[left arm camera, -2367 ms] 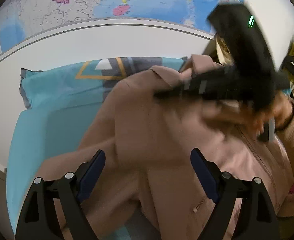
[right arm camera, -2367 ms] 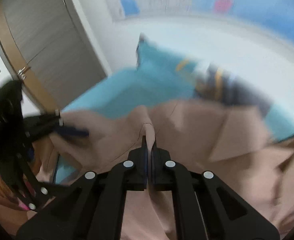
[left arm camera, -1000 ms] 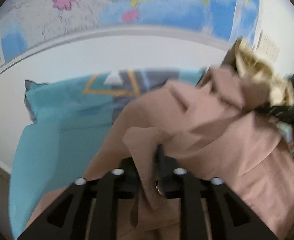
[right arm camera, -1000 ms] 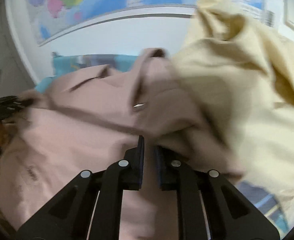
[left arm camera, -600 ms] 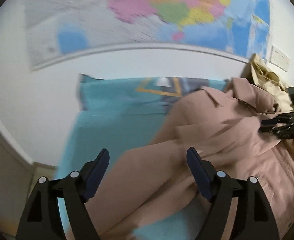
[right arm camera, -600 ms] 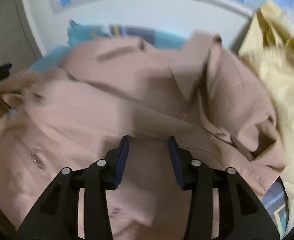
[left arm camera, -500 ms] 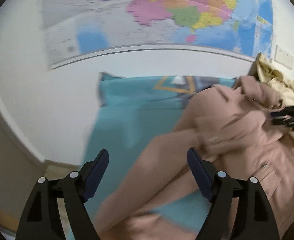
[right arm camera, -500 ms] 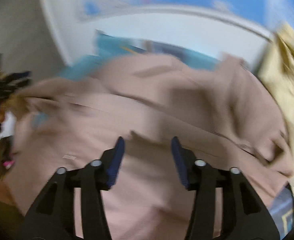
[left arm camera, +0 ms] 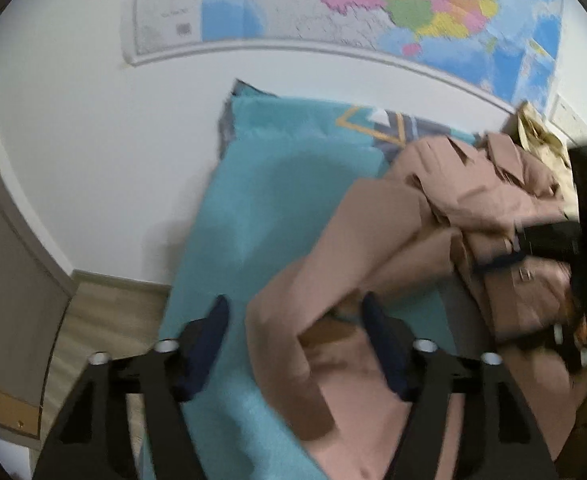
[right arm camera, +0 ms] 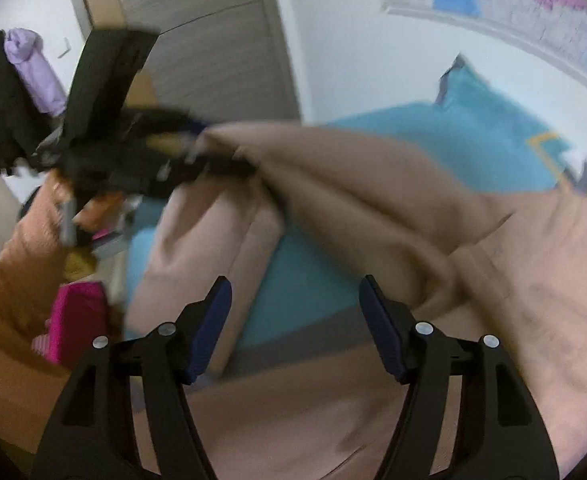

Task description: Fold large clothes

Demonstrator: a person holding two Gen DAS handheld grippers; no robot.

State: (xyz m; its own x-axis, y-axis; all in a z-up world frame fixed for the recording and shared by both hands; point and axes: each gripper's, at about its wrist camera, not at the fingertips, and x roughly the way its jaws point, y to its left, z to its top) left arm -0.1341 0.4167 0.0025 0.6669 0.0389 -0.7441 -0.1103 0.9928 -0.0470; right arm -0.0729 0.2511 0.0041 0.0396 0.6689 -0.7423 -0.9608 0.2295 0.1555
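A large pinkish-beige coat lies crumpled on a teal bed sheet. One sleeve runs toward the camera and lies between the fingers of my left gripper. Its jaws are closing, and a strip of sheet still shows between the left pad and the cloth. In the right wrist view the coat spreads below my right gripper. The right jaws are opening over sheet and coat and grip nothing. The left gripper shows there blurred at the sleeve's end. The right gripper hovers over the coat's body.
A cream garment is heaped at the bed's far right. A map hangs on the white wall. Wooden floor lies left of the bed. A grey door, hanging clothes and the person's orange sleeve are at the left.
Both grippers let go of the coat folds they pinched and opened. The left one swung left to the sleeve and has narrowed again. The right one swung left and rolled.
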